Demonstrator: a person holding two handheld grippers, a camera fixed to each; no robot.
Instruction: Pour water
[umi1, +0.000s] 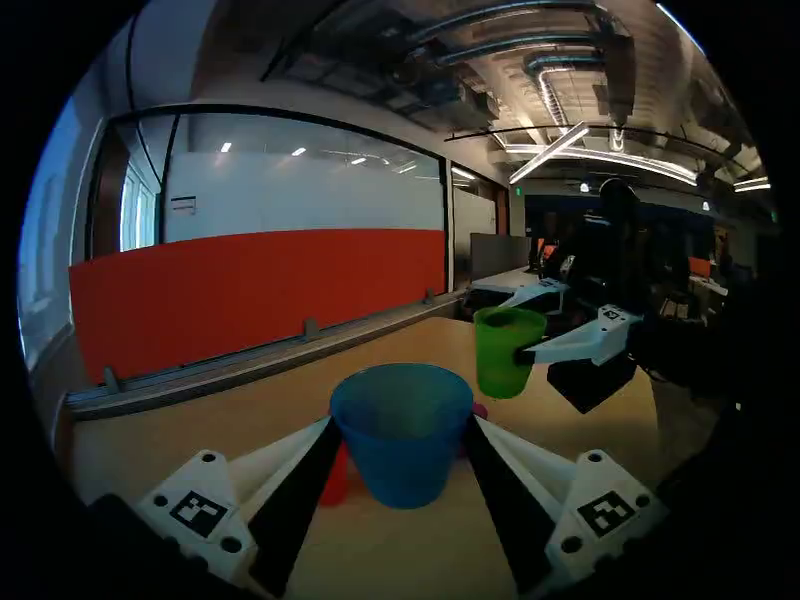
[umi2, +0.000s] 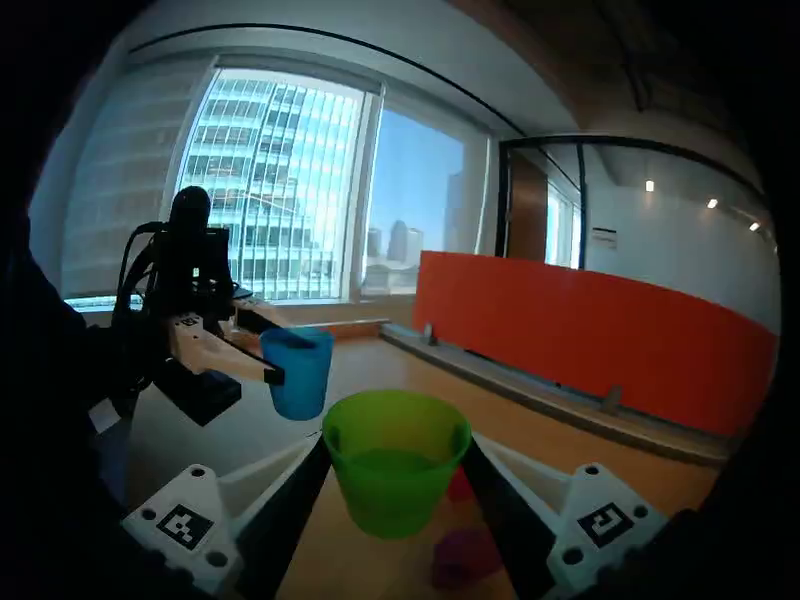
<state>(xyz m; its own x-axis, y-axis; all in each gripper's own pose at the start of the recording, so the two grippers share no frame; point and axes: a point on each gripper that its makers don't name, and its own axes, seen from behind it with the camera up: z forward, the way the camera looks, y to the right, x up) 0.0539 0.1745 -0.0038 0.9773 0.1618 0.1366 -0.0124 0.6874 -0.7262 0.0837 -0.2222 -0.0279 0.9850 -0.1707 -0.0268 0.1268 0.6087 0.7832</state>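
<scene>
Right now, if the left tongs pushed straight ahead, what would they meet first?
Probably nothing near: past the blue plastic cup the left tongs hold, the wooden table runs to a grey rail. The green plastic cup sits right of that line, though depth is unclear.

Your blue cup (umi1: 402, 435) hides most of a red thing (umi1: 336, 478) on the table (umi1: 200, 430) behind it, so you cannot tell what it is. A small pink bit (umi1: 479, 410) peeks out on the cup's other side. It is too little to name. From the left gripper view you cannot see down into the blue cup. In the right gripper view your green cup (umi2: 396, 460) covers part of a red shape (umi2: 459, 486). A purple lump (umi2: 466, 556) below it is blurry. In the left gripper view your right hand (umi1: 690, 352) is too dark to make out.
</scene>
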